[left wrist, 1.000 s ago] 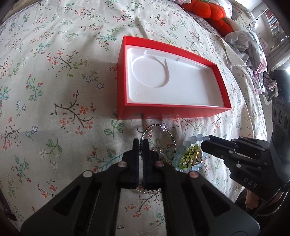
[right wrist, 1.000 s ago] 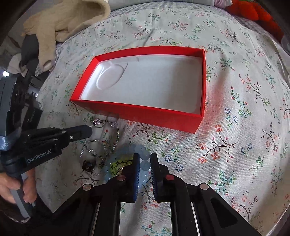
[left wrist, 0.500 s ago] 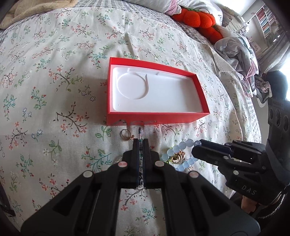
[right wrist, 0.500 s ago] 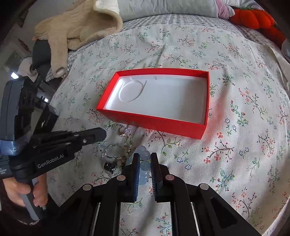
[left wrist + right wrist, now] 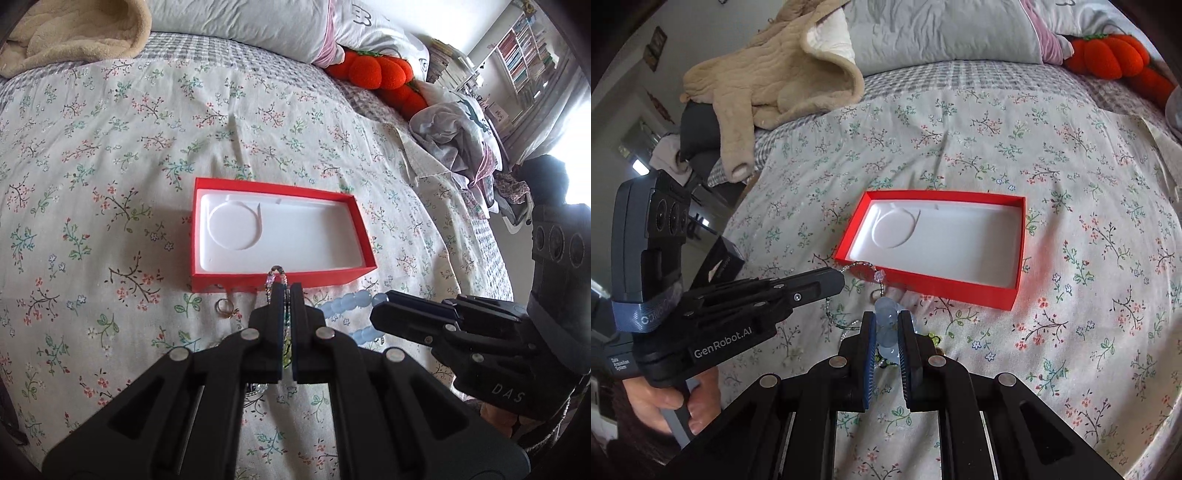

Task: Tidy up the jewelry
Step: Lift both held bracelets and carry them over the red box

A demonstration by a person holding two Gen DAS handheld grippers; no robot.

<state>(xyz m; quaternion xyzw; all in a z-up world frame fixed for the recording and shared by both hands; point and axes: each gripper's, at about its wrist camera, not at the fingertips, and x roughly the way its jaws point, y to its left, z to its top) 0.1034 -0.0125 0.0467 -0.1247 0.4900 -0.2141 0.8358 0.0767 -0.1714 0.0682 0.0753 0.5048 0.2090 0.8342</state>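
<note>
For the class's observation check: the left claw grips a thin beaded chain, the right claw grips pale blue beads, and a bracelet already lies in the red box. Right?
One error: the red box is empty, its white liner bare in both wrist views. The rest holds: left claw grips the beaded chain, right claw the pale blue beads.

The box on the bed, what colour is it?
The box is red outside with a white lining, clearest in the right wrist view.
</note>
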